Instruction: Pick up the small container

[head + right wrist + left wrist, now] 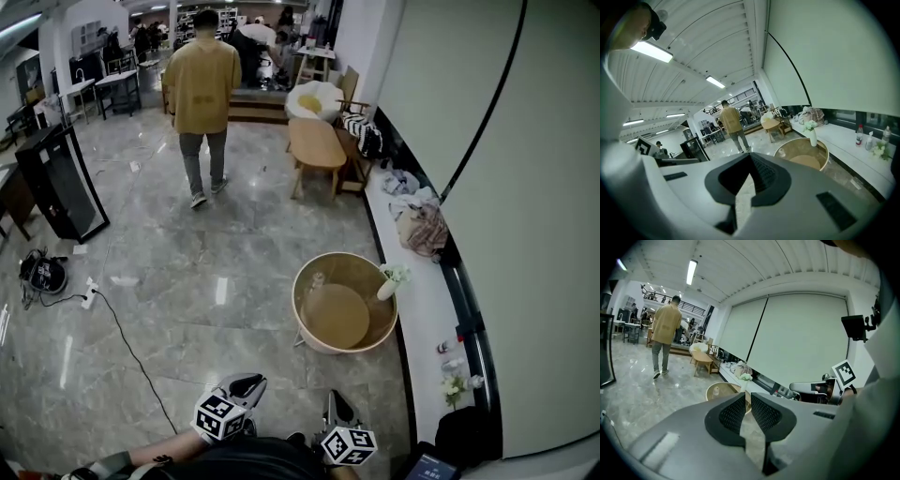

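A small pale container (319, 279) stands near the far left edge of a round, rimmed wooden table (298, 314). It also shows as the small container (716, 391) in the left gripper view and as the small container (782, 152) in the right gripper view. A white vase with flowers (387, 286) leans at the table's right rim. My left gripper (246, 382) and right gripper (336, 403) hang low at the bottom of the head view, well short of the table. The left gripper (748, 397) and right gripper (750, 157) are both shut with nothing between their pads.
A person in a yellow jacket (202, 94) walks away across the marble floor. Beyond the round table stands a wooden coffee table (316, 142). A white ledge (427, 319) along the right wall carries bags (422, 225) and small bottles (448, 347). A cable (122, 328) trails on the floor at left.
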Motion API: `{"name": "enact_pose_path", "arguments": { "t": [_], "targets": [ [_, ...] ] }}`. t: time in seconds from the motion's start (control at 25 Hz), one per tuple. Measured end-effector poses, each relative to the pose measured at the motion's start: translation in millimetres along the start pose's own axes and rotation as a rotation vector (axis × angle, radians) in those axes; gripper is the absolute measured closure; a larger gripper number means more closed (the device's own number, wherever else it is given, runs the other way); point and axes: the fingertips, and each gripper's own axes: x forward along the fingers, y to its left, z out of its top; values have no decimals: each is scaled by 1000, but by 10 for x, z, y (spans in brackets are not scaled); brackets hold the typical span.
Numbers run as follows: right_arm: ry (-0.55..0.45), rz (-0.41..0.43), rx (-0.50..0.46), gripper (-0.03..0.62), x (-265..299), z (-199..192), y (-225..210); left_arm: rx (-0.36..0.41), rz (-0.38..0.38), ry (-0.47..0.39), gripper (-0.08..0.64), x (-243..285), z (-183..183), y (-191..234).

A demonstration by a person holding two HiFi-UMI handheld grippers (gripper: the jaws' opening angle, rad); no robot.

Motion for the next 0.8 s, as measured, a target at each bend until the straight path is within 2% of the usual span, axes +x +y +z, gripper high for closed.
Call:
{"name": "enact_pose_path", "arguments": {
  "t": [0.28,0.48,0.8],
  "targets": [
    [36,-22,-8,594,154,-134,253,-24,-14,4,523,-107,-29,336],
    [53,-20,-10,594,361,-59,291,-52,-12,2,523,-56,66,463],
    [47,72,16,594,871,96,80,-21,57,-21,523,290,394,566]
  ]
}}
